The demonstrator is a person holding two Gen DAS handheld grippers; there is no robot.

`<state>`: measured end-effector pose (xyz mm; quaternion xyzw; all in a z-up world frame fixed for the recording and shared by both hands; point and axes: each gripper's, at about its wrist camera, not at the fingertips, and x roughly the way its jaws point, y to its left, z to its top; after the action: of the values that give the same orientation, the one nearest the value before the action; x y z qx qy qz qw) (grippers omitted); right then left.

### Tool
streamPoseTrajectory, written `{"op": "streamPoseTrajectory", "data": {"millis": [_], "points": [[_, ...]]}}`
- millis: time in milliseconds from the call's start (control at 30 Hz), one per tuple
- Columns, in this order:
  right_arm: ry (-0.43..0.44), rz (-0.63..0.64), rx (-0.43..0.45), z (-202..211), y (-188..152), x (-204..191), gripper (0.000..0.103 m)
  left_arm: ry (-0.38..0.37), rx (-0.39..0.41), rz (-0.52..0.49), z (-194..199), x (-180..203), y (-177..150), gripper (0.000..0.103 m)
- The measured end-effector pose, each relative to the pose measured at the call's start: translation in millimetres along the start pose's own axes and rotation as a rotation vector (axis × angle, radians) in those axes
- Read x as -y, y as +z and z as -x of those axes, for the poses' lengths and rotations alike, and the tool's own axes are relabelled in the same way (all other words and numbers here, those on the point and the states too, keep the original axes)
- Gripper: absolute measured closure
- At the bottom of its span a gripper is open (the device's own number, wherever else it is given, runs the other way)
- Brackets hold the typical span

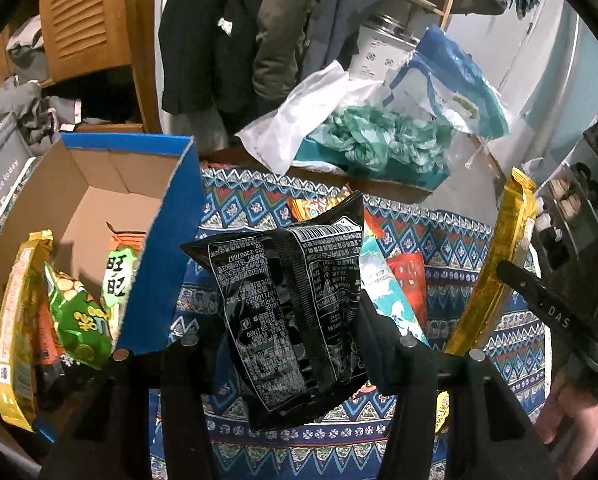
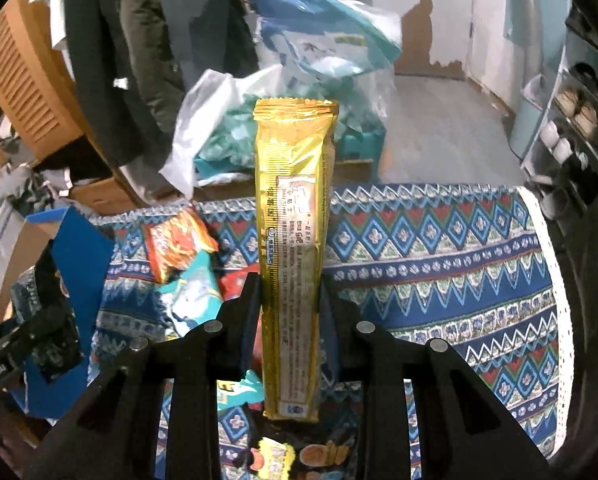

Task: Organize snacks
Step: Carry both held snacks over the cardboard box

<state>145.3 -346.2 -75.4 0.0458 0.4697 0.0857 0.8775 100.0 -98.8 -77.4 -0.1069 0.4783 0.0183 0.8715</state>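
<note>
Left gripper [image 1: 295, 344] clamped on black snack bag [image 1: 295, 304], right gripper [image 2: 289, 300] clamped on gold wafer pack [image 2: 293, 240], both held clear above patterned cloth [image 2: 439, 264], presumably for transfer into blue cardboard box [image 1: 167, 264] already holding packets, while loose snacks [image 2: 179, 248] wait on the cloth

Dim indoor light; fisheye-warped dark edges; slight blur.

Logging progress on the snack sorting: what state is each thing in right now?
left gripper: jaws shut on black snack bag, lifted off the cloth.
right gripper: jaws shut on gold packet, upright.
cardboard box: open, several snacks inside.
patterned cloth: a few snacks left on it.
</note>
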Motion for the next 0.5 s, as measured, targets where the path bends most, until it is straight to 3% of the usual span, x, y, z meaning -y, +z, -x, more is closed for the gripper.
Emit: {"op": "streamPoseTrajectory", "data": {"millis": [500], "points": [[0.074,0.095,0.07,35.1,12.5,-57.6,0.076,-0.002,0.077,0.038,39.9,-28.6,6.3,0.049]]}}
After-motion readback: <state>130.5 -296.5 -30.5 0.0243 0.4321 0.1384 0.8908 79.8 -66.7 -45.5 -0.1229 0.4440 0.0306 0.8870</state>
